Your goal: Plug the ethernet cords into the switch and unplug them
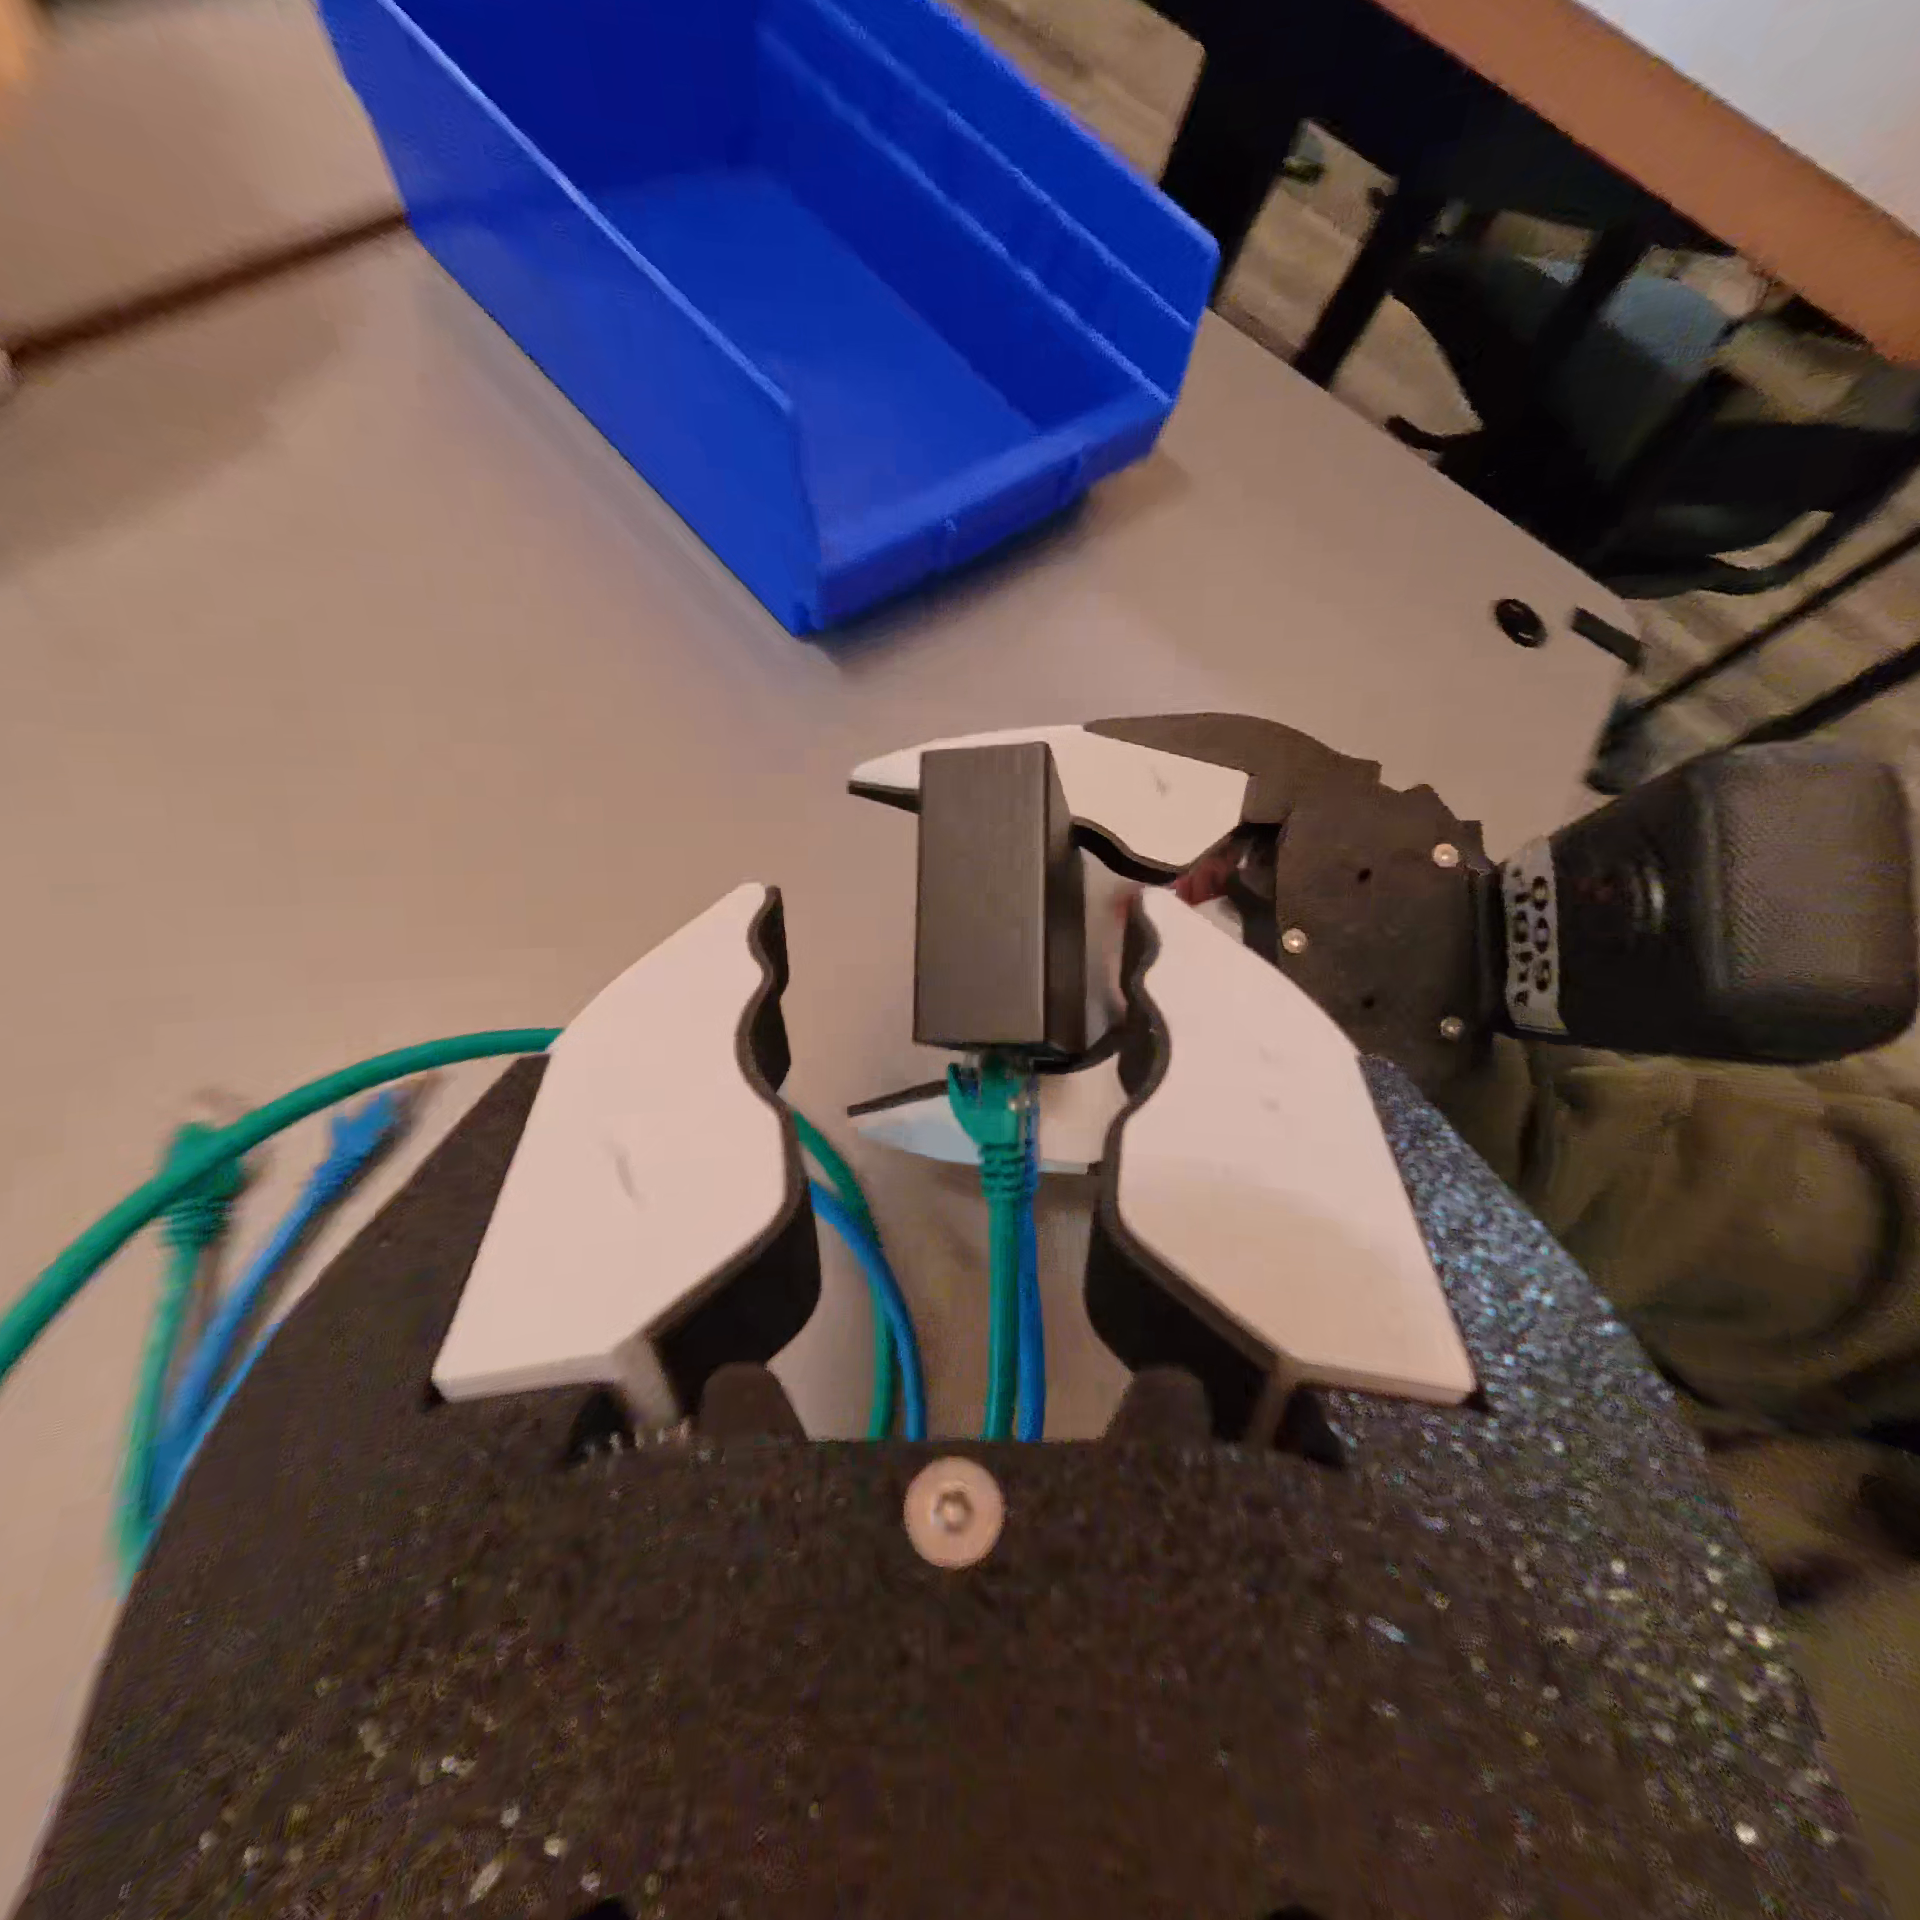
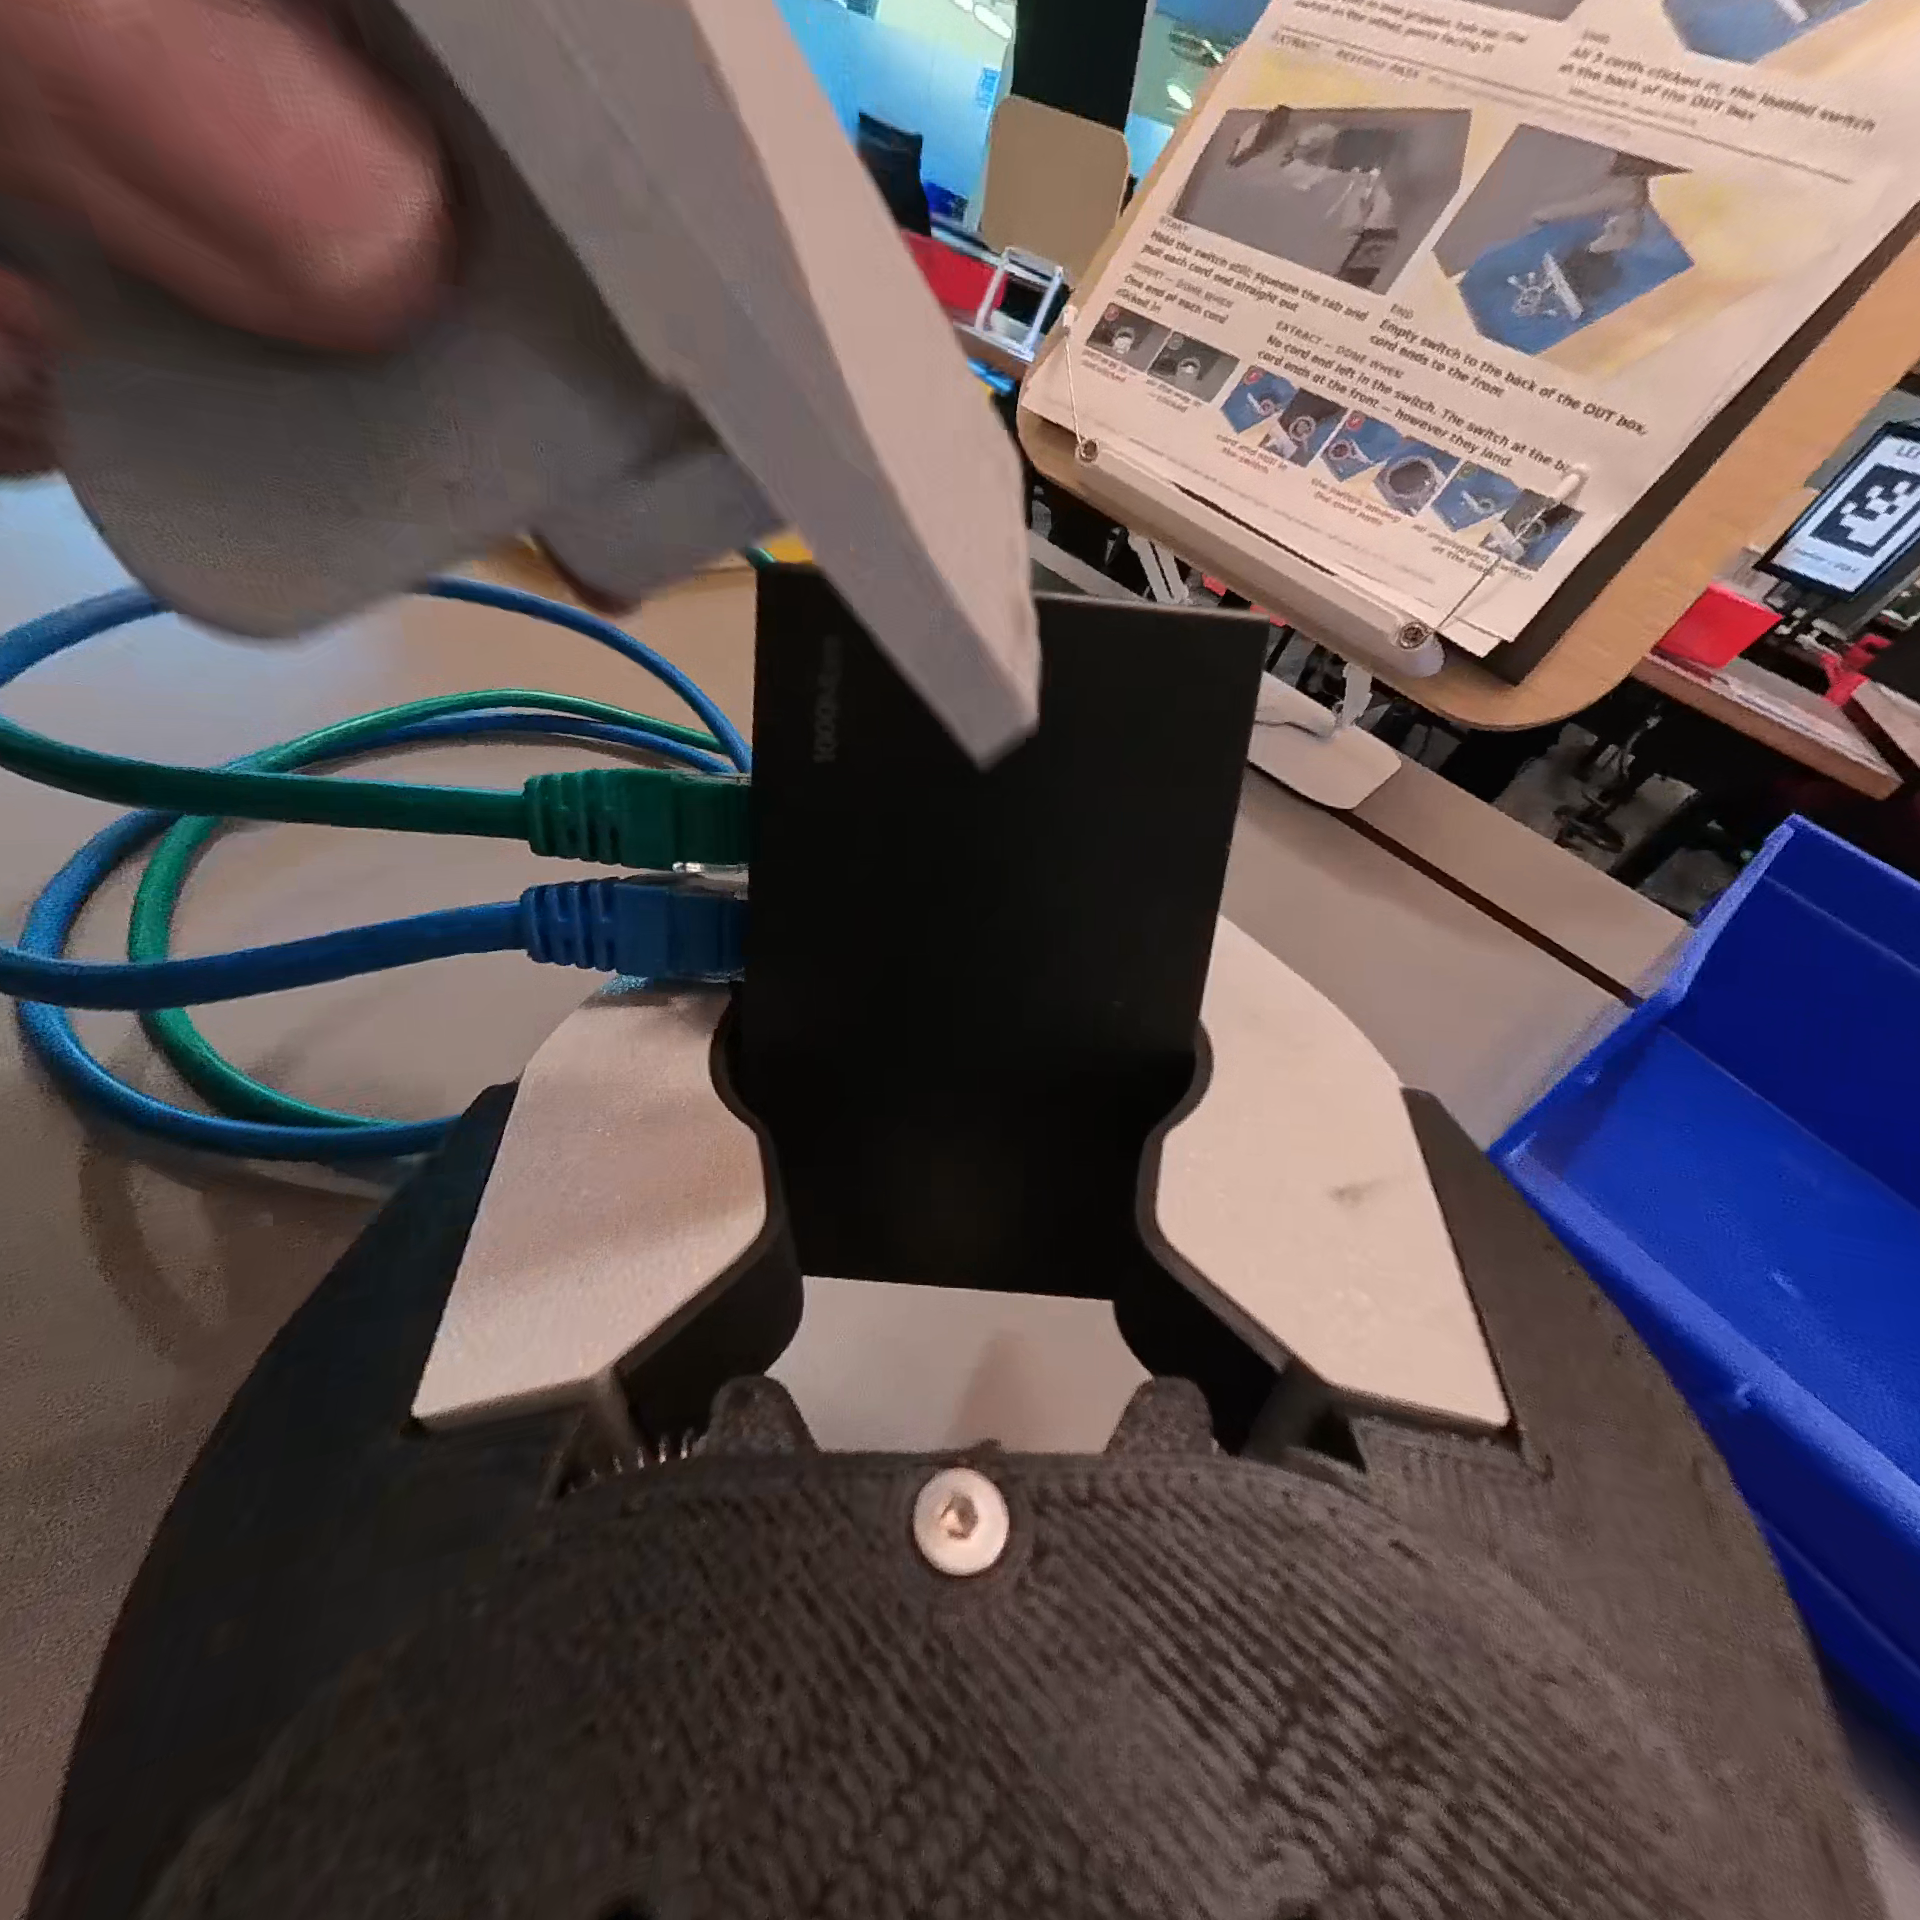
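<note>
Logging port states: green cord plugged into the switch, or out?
In. The green cord has its connector seated against the side of the black switch, directly above the blue cord, also plugged in.

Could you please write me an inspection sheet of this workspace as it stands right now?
Surface: grey table, bare around the work.
Job's things: black switch held on edge; green cord and blue cord plugged into its side.
Clutter: blue bin, empty as far as visible.
Grippers: right gripper shut on the switch; left gripper open, its fingers either side of the plugs.
Cables: both cords loop loosely over the table; a free green plug and a free blue plug lie on it, blurred.
Surroundings: instruction sheet on a board behind; chair legs beyond the table edge.
</note>
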`<move>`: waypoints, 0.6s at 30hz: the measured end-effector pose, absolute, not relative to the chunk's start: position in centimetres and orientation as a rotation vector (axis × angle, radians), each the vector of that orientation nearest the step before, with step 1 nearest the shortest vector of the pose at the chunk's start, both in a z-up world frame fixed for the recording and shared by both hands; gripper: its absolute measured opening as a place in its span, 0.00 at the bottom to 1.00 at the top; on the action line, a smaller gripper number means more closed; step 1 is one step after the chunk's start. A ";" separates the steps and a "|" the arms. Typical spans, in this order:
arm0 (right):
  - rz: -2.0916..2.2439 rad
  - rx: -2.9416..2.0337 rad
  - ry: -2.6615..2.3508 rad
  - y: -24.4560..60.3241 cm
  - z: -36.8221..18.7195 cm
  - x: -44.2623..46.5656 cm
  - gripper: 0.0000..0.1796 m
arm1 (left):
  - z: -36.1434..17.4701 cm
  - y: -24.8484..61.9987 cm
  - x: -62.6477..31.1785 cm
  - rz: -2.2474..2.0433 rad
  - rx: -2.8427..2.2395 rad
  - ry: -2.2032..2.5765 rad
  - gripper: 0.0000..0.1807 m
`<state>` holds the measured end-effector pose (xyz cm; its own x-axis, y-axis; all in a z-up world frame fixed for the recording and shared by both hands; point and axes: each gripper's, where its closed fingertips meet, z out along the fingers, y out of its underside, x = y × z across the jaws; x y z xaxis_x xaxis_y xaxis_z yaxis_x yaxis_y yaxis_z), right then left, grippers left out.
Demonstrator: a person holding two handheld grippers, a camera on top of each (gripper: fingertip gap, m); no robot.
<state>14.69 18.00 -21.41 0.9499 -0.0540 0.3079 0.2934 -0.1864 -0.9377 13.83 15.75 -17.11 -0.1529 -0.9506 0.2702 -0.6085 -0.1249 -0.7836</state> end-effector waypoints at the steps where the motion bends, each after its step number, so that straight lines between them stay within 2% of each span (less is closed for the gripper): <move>1: -0.307 -1.738 -0.179 18.0 -21.4 14.7 0.43 | -17.7 15.4 14.1 -1.229 -1.763 1.775 0.32; 8: -0.272 -1.735 -0.202 18.0 -21.6 14.8 0.44 | -18.1 15.0 15.0 -1.493 -1.877 1.743 0.14; 13: -0.300 -1.617 -0.209 17.6 -20.2 15.0 0.46 | -17.2 15.7 14.8 -1.742 -2.000 1.660 0.14; 15: -0.287 -1.518 -0.217 17.2 -19.0 14.7 0.47 | -16.4 15.8 14.5 -1.953 -2.043 1.626 0.14; 18: -0.130 -1.350 -0.213 16.4 -17.1 13.4 0.44 | -15.0 15.7 14.0 -2.321 -2.046 1.548 0.14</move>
